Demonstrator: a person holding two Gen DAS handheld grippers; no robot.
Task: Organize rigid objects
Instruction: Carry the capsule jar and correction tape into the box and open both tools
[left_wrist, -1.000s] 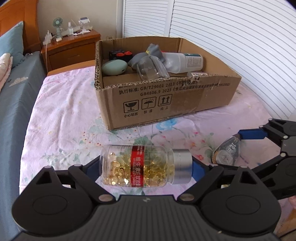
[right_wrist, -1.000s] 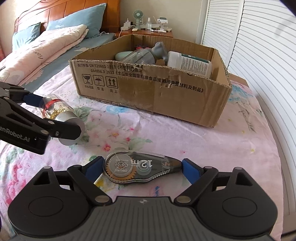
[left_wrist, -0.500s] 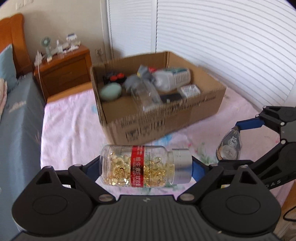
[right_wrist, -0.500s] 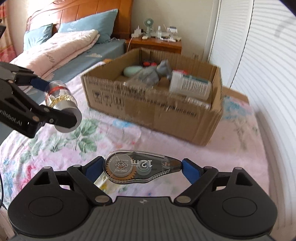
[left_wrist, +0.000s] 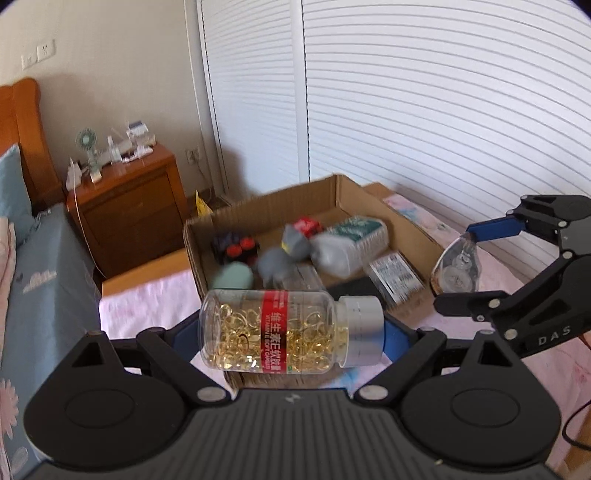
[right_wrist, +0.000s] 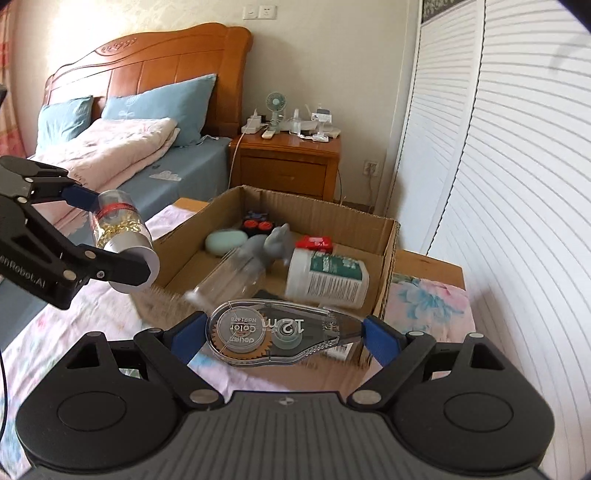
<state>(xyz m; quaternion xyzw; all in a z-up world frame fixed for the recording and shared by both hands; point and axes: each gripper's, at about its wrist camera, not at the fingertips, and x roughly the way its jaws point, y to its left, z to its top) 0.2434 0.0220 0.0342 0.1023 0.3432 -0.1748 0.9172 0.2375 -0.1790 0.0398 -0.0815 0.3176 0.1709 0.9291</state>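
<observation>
Carry step: left tongs (left_wrist: 291, 334) clamp the capsule bottle (left_wrist: 280, 332), right tongs (right_wrist: 284, 332) clamp the tape dispenser (right_wrist: 280, 336), both held near the cardboard box (right_wrist: 388, 254). Next, I judge: reach over its near rim and release inside.

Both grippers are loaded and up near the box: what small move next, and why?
Probably carry the left gripper forward over the open cardboard box before releasing: its clear capsule bottle with the red label hangs at the near wall. The right gripper holds the clear correction-tape dispenser.
</observation>
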